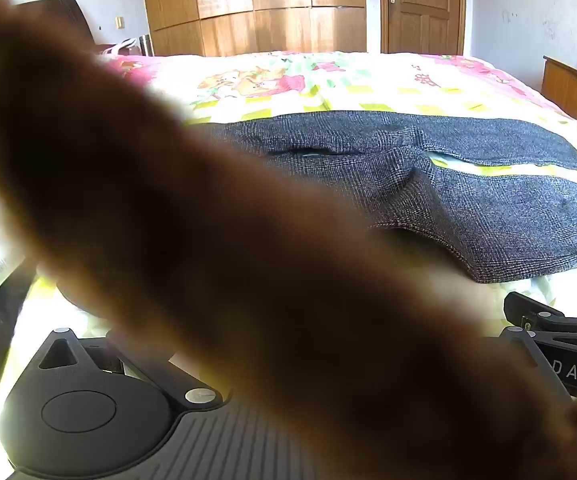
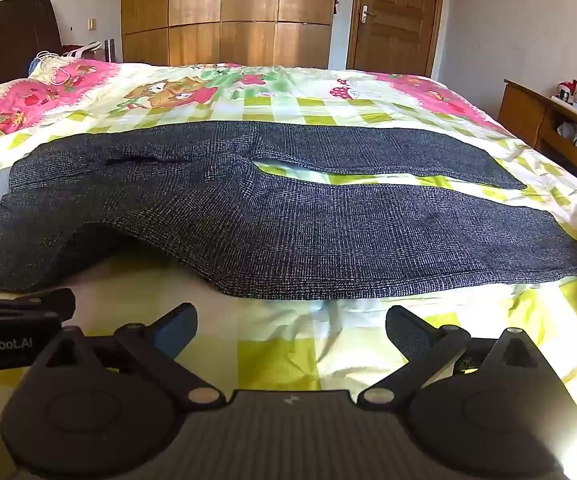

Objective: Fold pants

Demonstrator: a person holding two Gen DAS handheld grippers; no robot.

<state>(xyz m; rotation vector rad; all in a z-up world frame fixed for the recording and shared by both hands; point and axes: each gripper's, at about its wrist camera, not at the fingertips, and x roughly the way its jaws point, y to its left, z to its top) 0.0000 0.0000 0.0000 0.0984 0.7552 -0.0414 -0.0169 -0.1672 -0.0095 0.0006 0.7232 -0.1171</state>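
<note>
Pants: dark grey checked trousers (image 2: 288,216) lie spread flat across the bed, just ahead of the right gripper's fingers; the waist end is off to the left of the fingers, the two legs run away to the right.
Legs: the near leg reaches toward the right past the fingers, the far leg lies beyond it, and a narrow wedge of bedsheet shows between them from the crotch outward.
Waist end: the near left part of the trousers is bunched and raised off the sheet, by the edge of the right wrist view.
Right gripper (image 2: 291,330): fingers spread wide apart, gripping nothing; they hover low over bare bedsheet, just short of the near edge of the trousers, not touching the cloth.
Right fingers: the left one (image 2: 174,330) shows a blue inner face, the right one (image 2: 408,332) a dark ribbed pad.
Left gripper: its body (image 1: 100,404) shows at the bottom of the left wrist view; a blurred brown shape (image 1: 208,240) very close to the lens covers the fingers, so I cannot tell whether they are open or closed.
Left view of the trousers (image 1: 468,216): they lie ahead and to the right of the left gripper.
Bed (image 2: 272,360): covered by a yellow-green check sheet with pink cartoon prints.
Beyond the fingers: a wooden wardrobe (image 2: 224,12) and a wooden door (image 2: 396,16) stand past the far side of the bed.
</note>
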